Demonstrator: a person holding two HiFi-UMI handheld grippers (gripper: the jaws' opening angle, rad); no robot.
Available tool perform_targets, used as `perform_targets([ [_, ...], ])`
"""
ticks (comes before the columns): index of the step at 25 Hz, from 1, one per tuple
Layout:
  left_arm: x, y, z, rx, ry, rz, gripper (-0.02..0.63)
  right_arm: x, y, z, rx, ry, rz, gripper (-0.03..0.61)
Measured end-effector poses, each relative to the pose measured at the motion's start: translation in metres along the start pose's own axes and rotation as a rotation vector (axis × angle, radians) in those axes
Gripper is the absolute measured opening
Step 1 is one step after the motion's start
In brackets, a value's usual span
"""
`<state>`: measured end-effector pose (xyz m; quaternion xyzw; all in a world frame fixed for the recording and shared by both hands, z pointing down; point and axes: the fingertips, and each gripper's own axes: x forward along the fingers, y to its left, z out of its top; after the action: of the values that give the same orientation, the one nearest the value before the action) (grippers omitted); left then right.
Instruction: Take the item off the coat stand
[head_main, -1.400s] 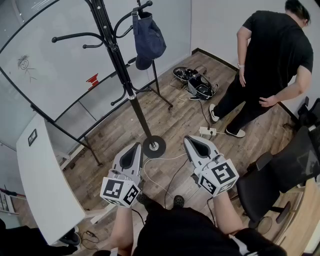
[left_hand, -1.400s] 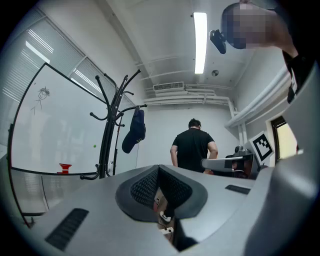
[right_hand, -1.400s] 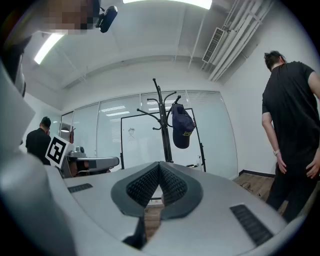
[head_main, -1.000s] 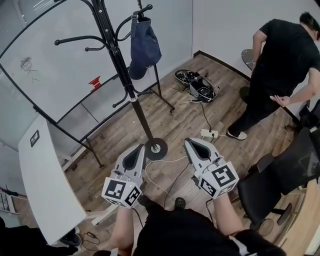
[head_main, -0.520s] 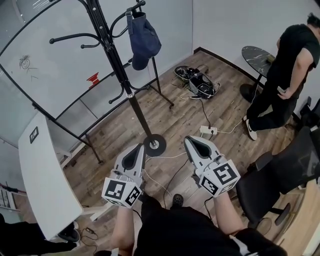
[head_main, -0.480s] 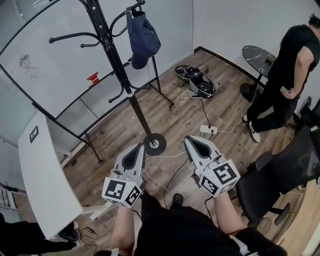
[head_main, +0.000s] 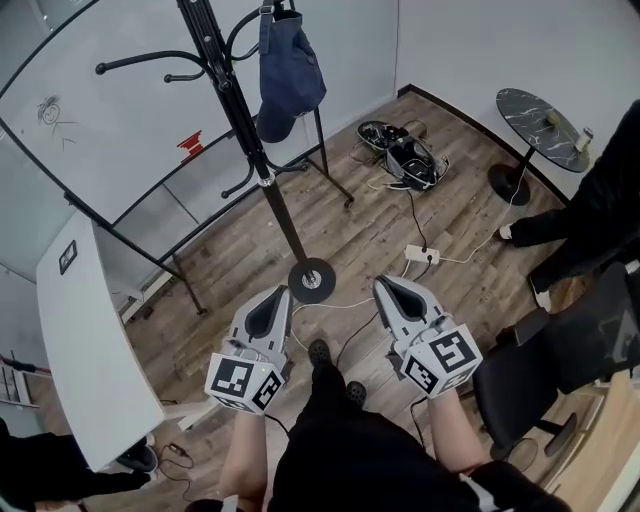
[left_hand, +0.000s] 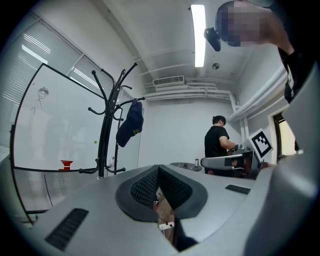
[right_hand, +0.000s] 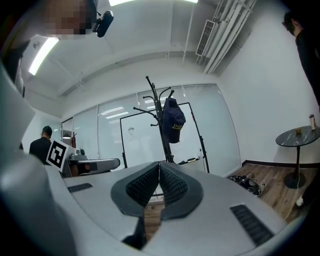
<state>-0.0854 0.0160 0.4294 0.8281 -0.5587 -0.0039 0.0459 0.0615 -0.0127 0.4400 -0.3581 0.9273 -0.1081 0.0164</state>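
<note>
The dark blue cap (head_main: 290, 62) is hanging high on the black coat stand (head_main: 243, 128), on the stand's right side, far across the wooden floor (head_main: 380, 230) and well above both grippers. Its long axis is running straight down, with the soft crown drooping below the point where it hangs. Small yellow lettering (right_hand: 174, 127) is showing on its front.

The left gripper (head_main: 277, 293) and the right gripper (head_main: 383, 284) are both pointing toward the stand from the near side, jaws pressed together and holding nothing. Along the right gripper's jaws the cap is sitting almost dead ahead and up; along the left gripper's jaws it is lying off to the left. Neither is looking clearly nearer, though the right is seeming better lined up.
</note>
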Motion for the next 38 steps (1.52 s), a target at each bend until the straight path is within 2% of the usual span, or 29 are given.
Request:
perform_targets([
  [6,0.026,0.022,0.006,-0.006,-0.024,-0.013,0.015,0.021,-0.014,0.005,-0.001,0.017,-0.039,0.031],
  [10,0.049,0.037,0.018,0.022,-0.049,-0.030,0.015,0.038,-0.028,0.018,-0.010,0.008,-0.068,0.031],
  [19,0.099,0.083,0.048,0.029,-0.104,-0.050,0.015,0.079,-0.050,0.046,-0.055,-0.018,-0.102,0.031],
  [26,0.121,0.125,0.057,0.019,-0.133,-0.070,0.017,0.123,-0.049,0.057,-0.090,-0.013,-0.119,0.031],
  [34,0.150,0.163,0.072,0.068,-0.157,-0.114,0.018,0.163,-0.036,0.053,-0.099,0.003,-0.117,0.031],
  [35,0.154,0.166,0.073,0.079,-0.155,-0.122,0.025,0.165,-0.036,0.052,-0.099,0.001,-0.121,0.031],
  [37,0.165,0.170,0.075,0.102,-0.147,-0.136,0.100,0.169,-0.040,0.052,-0.094,-0.004,-0.134,0.031],
  [38,0.170,0.172,0.076,0.112,-0.145,-0.141,0.106,0.169,-0.042,0.051,-0.090,-0.005,-0.140,0.031],
])
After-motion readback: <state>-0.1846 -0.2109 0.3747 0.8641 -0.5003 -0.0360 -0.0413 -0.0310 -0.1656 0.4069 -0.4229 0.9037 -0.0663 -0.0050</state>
